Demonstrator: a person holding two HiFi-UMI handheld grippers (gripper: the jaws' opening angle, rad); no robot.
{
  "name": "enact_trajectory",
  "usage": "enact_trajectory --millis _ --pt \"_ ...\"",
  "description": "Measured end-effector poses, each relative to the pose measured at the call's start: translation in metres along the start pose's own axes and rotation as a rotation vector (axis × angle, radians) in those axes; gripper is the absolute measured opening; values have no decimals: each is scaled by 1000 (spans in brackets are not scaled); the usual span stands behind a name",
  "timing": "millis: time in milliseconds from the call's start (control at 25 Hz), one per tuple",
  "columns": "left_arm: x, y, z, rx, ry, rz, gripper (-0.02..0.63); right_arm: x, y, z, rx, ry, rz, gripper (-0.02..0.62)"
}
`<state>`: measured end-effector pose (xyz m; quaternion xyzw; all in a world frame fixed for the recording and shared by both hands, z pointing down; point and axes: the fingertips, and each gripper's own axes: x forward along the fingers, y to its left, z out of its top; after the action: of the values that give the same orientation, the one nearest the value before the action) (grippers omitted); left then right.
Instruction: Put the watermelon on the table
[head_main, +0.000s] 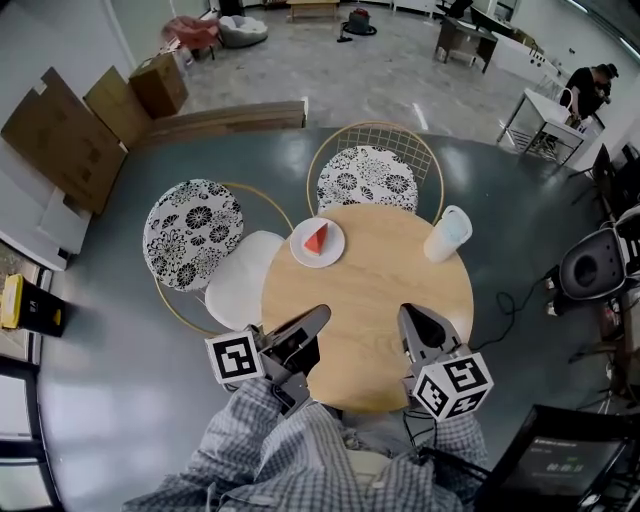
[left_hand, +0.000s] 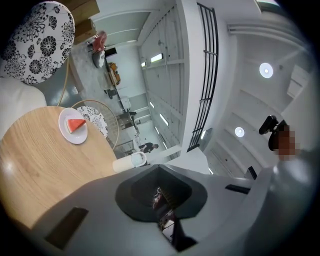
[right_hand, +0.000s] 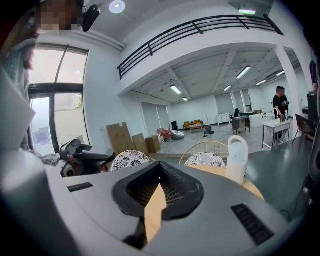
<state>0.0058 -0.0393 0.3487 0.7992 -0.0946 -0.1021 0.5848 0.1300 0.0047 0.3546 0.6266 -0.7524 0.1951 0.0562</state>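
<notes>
Wood table (head_main: 370, 300): round, mid frame in head view.
Melon (head_main: 316, 239): red wedge on white plate (head_main: 303, 254), table's upper left rim.
Left gripper (head_main: 318, 316): clenched, empty, low centre.
Right gripper (head_main: 407, 314): clenched, empty, right of it.
Risk: bruising the soft wedge by squeezing hard; knocking the plate off the rim.

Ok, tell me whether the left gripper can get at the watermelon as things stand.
Probably yes: only bare tabletop lies between the left gripper and the watermelon on its plate; the white jug stands well right. Its shut jaws must open first.
</notes>
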Motion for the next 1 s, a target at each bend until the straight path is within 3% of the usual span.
enact_trajectory --millis 240,440,600,1000 --pt "13 -18 0 113 21 7 6 1 -10 20 -10 -29 36 8" --pt "20 -36 8 26 -65 -67 6 0 -16 39 92 -78 83 8" --pt "33 -49 10 54 -74 -111 6 -3 -23 51 127 -123 112 8" --pt "44 -54 0 84 -35 -87 6 -9 -29 51 139 -126 111 8"
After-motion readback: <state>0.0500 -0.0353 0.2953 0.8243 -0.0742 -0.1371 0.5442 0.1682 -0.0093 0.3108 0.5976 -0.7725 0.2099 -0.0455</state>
